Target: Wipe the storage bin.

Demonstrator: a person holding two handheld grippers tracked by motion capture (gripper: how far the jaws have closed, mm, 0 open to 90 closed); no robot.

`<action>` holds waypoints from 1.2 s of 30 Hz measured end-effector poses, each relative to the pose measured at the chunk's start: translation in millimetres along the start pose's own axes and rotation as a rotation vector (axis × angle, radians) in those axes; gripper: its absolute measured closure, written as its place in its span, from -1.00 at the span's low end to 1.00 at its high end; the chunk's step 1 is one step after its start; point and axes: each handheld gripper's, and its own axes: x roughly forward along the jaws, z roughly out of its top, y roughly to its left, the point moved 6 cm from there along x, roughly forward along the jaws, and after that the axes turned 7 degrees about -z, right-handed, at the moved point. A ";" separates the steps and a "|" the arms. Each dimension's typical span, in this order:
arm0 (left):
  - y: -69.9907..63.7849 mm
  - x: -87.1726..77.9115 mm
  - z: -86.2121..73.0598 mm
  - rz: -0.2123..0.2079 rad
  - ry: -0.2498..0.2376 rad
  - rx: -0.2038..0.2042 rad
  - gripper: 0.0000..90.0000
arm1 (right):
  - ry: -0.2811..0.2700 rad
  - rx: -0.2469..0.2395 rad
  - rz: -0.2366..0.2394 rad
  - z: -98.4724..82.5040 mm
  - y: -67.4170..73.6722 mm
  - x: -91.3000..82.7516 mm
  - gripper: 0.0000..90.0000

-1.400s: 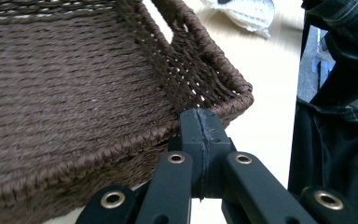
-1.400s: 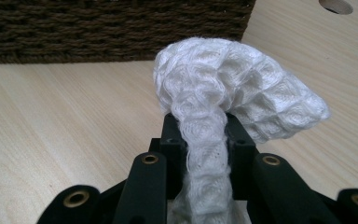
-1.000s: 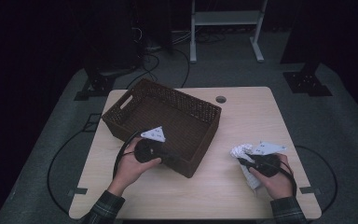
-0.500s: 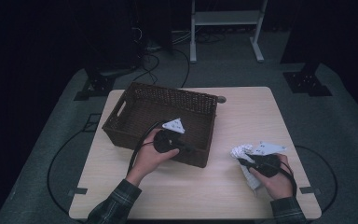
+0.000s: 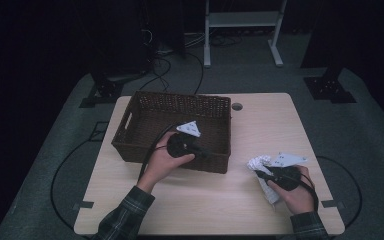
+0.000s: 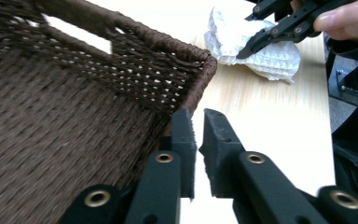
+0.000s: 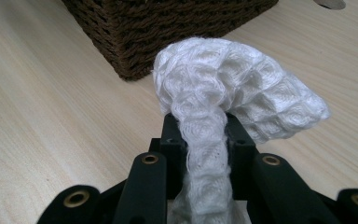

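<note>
Since the earlier frames the wicker basket has been swinging from a diagonal to square on the counter, and the left hand-held gripper, at its near rim toward 5 o'clock, is just easing its jaws apart with nothing between them. The right hand-held gripper is clenching the white waffle-weave cloth at 4 o'clock, just outside the basket. The basket looks placed; dropping the cloth in is likely what remains.

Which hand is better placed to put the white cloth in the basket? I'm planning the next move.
Right: the right gripper already pinches the white cloth beside the basket. The left gripper holds nothing at the basket's corner.
</note>
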 end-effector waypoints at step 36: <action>54.0 -83.4 -74.0 0.100 0.018 -0.099 0.49 | 0.008 -0.002 0.000 -0.5 0.5 3.0 0.63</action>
